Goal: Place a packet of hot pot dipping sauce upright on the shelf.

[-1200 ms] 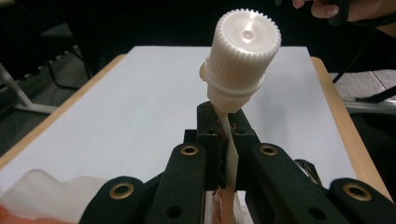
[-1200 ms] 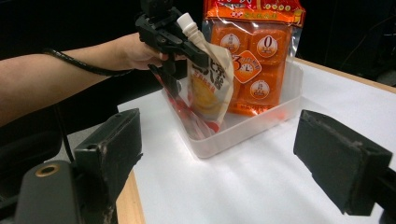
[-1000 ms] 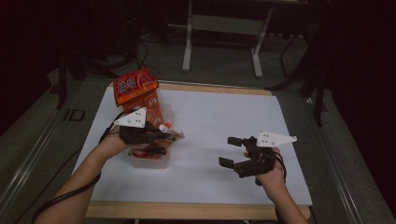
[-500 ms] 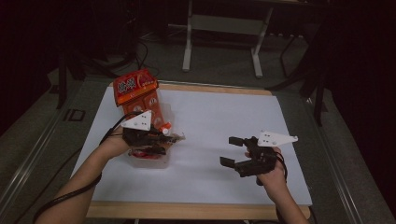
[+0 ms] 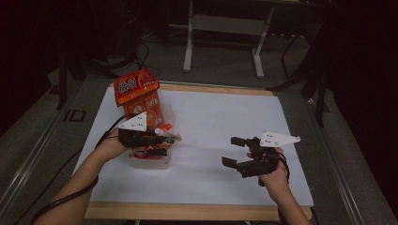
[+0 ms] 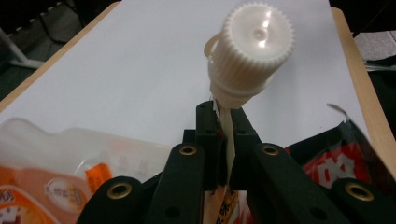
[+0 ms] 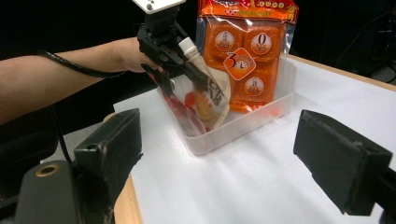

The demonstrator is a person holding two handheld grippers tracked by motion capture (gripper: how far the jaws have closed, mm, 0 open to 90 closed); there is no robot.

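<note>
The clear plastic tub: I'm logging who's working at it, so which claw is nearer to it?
Left. The left claw is above the clear plastic tub, shut on a spouted pouch just below its white cap. The right claw hangs open over the bare white mat, well apart.

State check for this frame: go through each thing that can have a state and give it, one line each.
Left tongs: shut on the spout pouch, just below its cap.
Right tongs: open, nothing between them, apart from the bin.
Spout pouch: cap on, held tilted in the bin.
Orange snack bag: sealed, standing upright in the bin.
Clear plastic bin: no lid, resting on the white table sheet.
</note>
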